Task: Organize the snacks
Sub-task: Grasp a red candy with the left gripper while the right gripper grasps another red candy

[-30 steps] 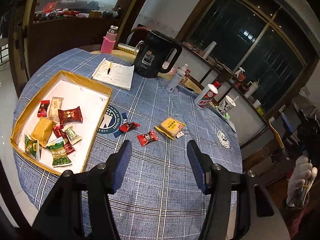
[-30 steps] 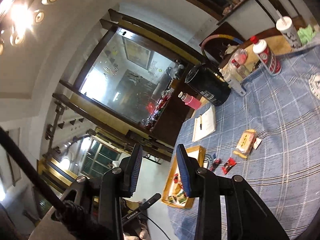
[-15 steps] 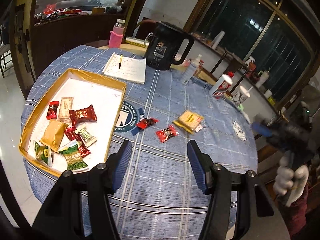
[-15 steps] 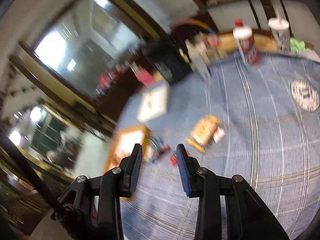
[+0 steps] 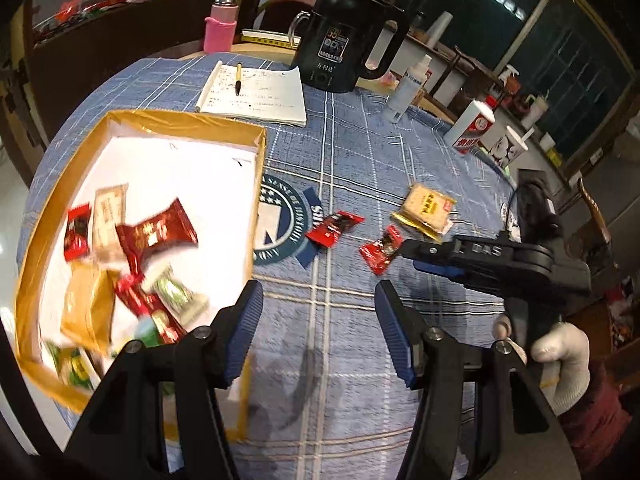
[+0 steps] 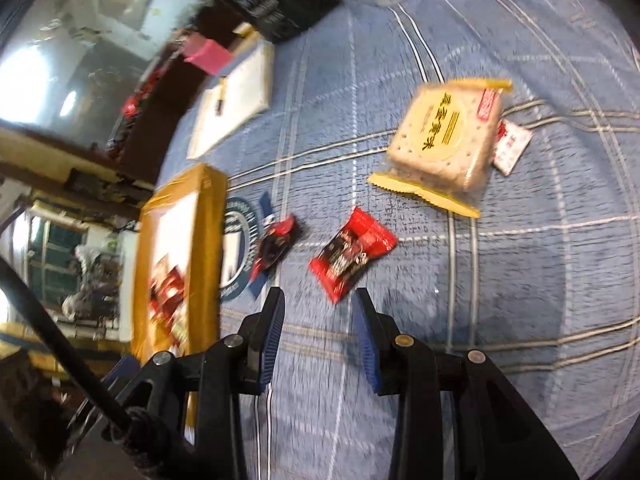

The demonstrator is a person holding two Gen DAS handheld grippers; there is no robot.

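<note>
Snacks lay loose on the blue plaid tablecloth, just ahead of both grippers. The right gripper had its jaws spread with nothing between them, and a red candy packet lay just beyond its tips at twelve o'clock, not touched. A second, darker red packet sat at eleven o'clock over a round printed emblem, and a cracker pack with yellow crimped ends lay farther out at one o'clock, a small white-and-red sachet touching its far side.

The left gripper was likewise spread and empty above bare cloth. At ten o'clock from it stood a gold-rimmed white tray holding a blurred heap of wrapped snacks. At two o'clock the right gripper reached in, gripped by a white-gloved hand, its tips beside the red candy packet. Farther out at twelve o'clock were a notepad with a pen on it, a black kettle, and a pink-sleeved bottle at eleven o'clock.
</note>
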